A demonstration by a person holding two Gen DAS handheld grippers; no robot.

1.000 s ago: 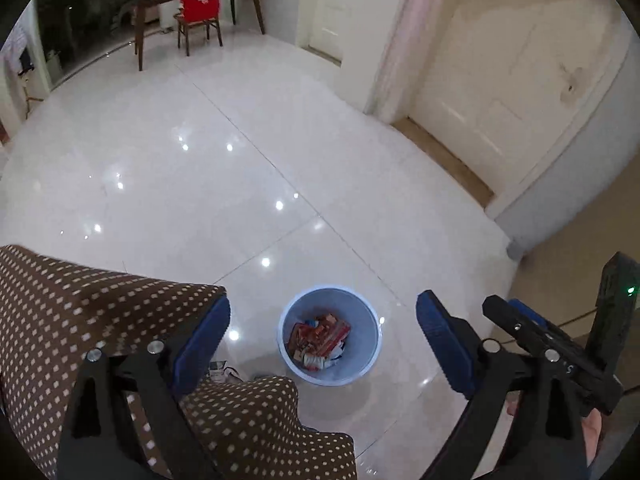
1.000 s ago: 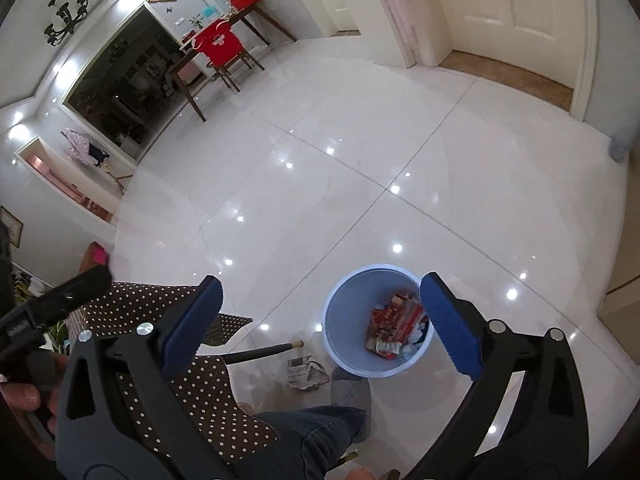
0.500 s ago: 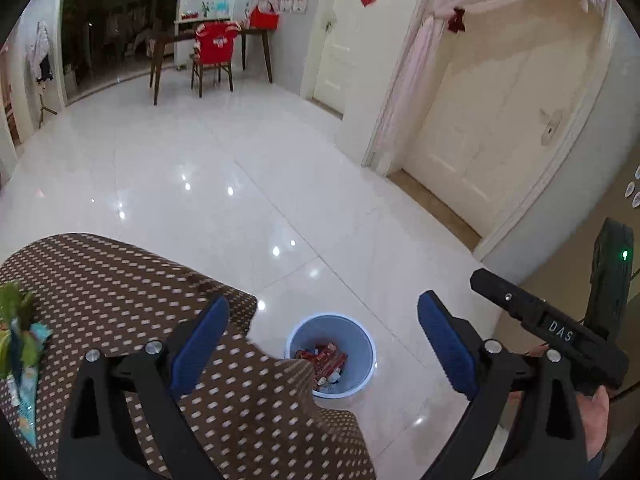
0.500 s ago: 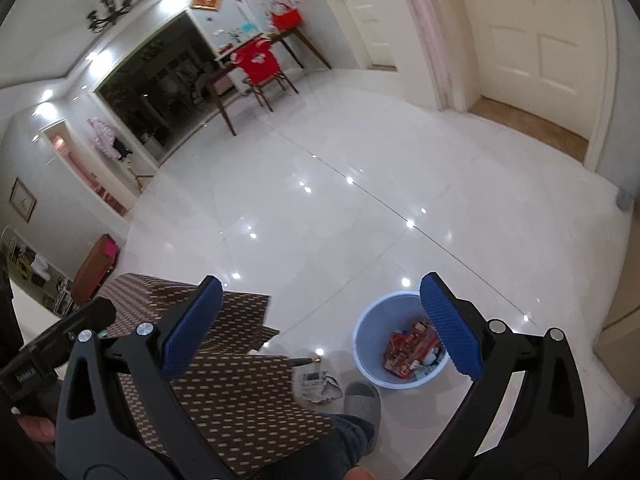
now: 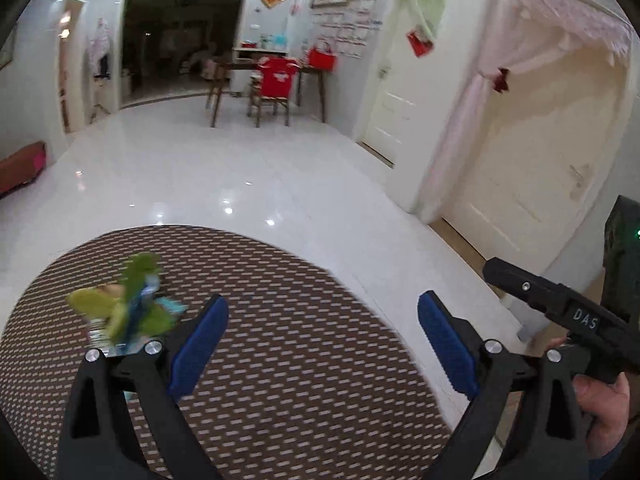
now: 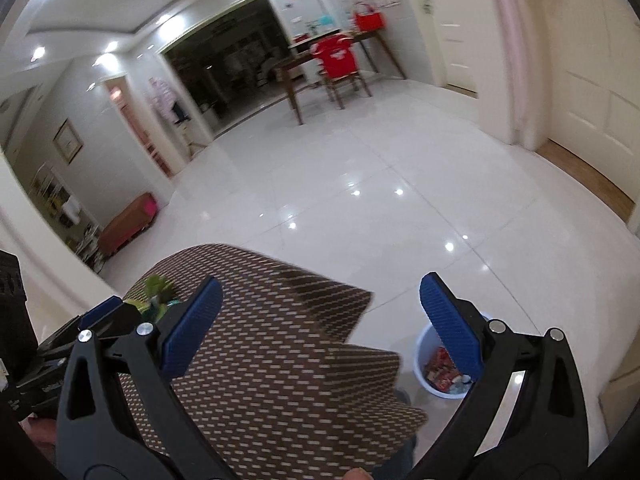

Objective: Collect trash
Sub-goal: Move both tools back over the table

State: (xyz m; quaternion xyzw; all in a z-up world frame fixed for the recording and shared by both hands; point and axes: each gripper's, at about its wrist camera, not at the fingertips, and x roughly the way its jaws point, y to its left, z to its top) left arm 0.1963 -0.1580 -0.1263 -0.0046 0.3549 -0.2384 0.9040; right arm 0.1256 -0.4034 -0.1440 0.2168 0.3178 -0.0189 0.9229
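Left hand-held gripper [image 5: 322,340]: jaws spread wide, nothing between the blue pads [image 5: 198,346], hovering above the surface [image 5: 304,360], which has a brown cloth w/ white dashes. Right hand-held gripper [image 6: 320,326]: also spread wide, empty, above the near-right part of the same surface [image 6: 288,360]. In the left wrist view, seen again at the right edge as a black body marked "DAS", held by a hand [image 5: 604,412].

Trash on the surface: a crumpled green and blue wrapper [image 5: 128,306], blurred, lying toward the left edge, just beside the left finger of the left hand-held gripper but not between the pads; contact cannot be told. Same wrapper [image 6: 158,294] in the right wrist view, partly hidden behind the left finger, near the far-left corner of the cloth.

Beyond the right edge of the surface, down on the white tiled floor [image 6: 380,184]: a pale blue bin [image 6: 424,350] w/ red packets inside, partly covered by the right blue pad [image 6: 448,330].

Farther out, at the back of the room: wooden table w/ a chair [image 5: 274,86] covered in red, a red bag [image 5: 320,58] on the table, dark wide doorway to the left of it. White doors and a pink curtain [image 5: 452,136] on the right side.
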